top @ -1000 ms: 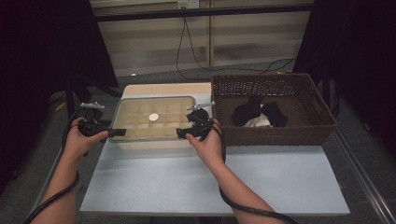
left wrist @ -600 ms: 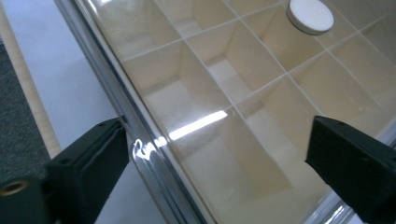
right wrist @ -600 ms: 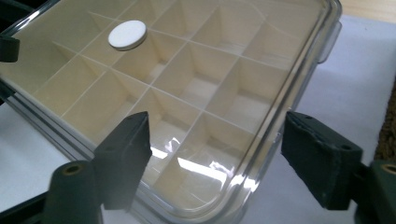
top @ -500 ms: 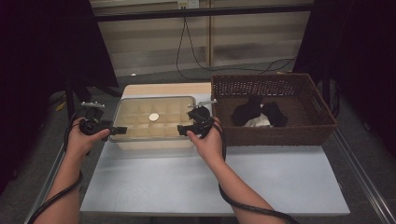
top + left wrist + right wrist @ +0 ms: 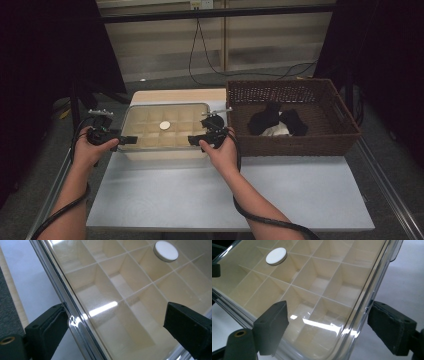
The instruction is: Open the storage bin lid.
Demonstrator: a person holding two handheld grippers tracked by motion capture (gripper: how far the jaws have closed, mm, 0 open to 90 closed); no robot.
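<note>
A cream box (image 5: 150,131) divided into several compartments sits on the table under a clear lid (image 5: 130,290) with a round white knob (image 5: 164,125). My left gripper (image 5: 127,140) reaches in at the box's near left corner. In the left gripper view its jaws (image 5: 120,327) stand wide, one by the lid's rim and one over the lid. My right gripper (image 5: 194,140) is at the near right corner. Its jaws (image 5: 332,325) have just been opening and straddle the lid's edge (image 5: 362,302) without pressing on it.
A brown wicker basket (image 5: 292,145) stands right of the box, close to my right hand, with black and white cloths (image 5: 272,121) inside. The grey tabletop (image 5: 225,190) stretches toward me. Cables hang at the back wall.
</note>
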